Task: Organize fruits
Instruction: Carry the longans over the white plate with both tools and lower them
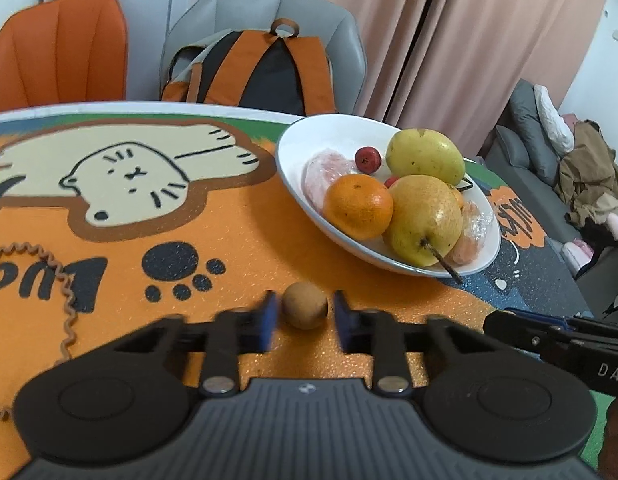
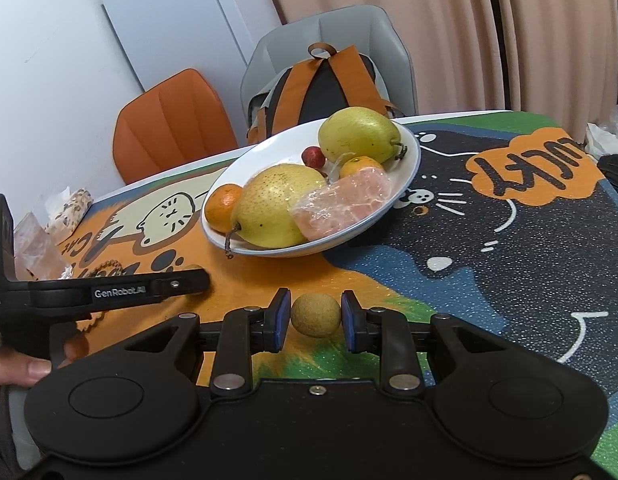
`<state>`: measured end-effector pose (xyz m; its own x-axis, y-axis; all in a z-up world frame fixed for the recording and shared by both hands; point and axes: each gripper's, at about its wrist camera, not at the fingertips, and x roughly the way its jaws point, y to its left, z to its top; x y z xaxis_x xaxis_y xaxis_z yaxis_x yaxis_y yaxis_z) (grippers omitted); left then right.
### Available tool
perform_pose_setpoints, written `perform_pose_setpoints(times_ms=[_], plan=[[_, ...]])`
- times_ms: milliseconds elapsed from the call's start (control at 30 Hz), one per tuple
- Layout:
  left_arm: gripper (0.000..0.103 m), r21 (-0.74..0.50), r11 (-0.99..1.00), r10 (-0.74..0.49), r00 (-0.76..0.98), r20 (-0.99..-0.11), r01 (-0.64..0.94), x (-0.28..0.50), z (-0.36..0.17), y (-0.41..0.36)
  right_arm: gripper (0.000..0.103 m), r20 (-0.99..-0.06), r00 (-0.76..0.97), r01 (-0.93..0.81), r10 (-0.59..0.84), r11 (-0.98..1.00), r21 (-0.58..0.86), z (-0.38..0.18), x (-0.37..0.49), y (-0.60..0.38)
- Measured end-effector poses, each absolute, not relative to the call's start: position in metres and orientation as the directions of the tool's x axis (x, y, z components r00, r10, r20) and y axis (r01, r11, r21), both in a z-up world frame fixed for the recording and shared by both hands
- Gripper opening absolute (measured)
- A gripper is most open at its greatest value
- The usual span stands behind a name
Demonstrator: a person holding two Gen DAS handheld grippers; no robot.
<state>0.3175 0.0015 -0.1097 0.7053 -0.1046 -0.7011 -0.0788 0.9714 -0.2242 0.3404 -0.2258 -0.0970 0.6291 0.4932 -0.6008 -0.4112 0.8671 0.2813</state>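
A white bowl [image 1: 293, 184] [image 2: 409, 168] on the cat-print mat holds two yellow pears [image 1: 425, 216] [image 2: 277, 204], an orange [image 1: 357, 206] [image 2: 225, 206], small red fruits [image 1: 368, 159] [image 2: 313, 157] and wrapped pink pieces [image 2: 345, 204]. One small round brown fruit [image 1: 305, 305] lies on the mat between the open blue pads of my left gripper [image 1: 305, 314], with small gaps on both sides. A second brown fruit [image 2: 316, 315] sits between the pads of my right gripper [image 2: 315, 318]; its jaws stand close around it, and contact is unclear.
A grey chair with an orange-and-black backpack [image 1: 265, 68] [image 2: 329, 80] and an orange chair [image 1: 57, 48] [image 2: 173, 120] stand behind the table. Wrapped snacks [image 2: 65, 204] lie at the left edge. A sofa with clothes [image 1: 569, 168] is at the right.
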Motion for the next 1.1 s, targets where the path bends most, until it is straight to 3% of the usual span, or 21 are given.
perform_pose_setpoints(times_ms=[1100], plan=[[0.023, -0.189, 0.982, -0.109, 0.784, -0.611, -0.011, 0.337, -0.05, -0.005, 0.025, -0.512, 0.705, -0.425, 0.49, 0.871, 0.248, -0.048, 0.374, -0.225]])
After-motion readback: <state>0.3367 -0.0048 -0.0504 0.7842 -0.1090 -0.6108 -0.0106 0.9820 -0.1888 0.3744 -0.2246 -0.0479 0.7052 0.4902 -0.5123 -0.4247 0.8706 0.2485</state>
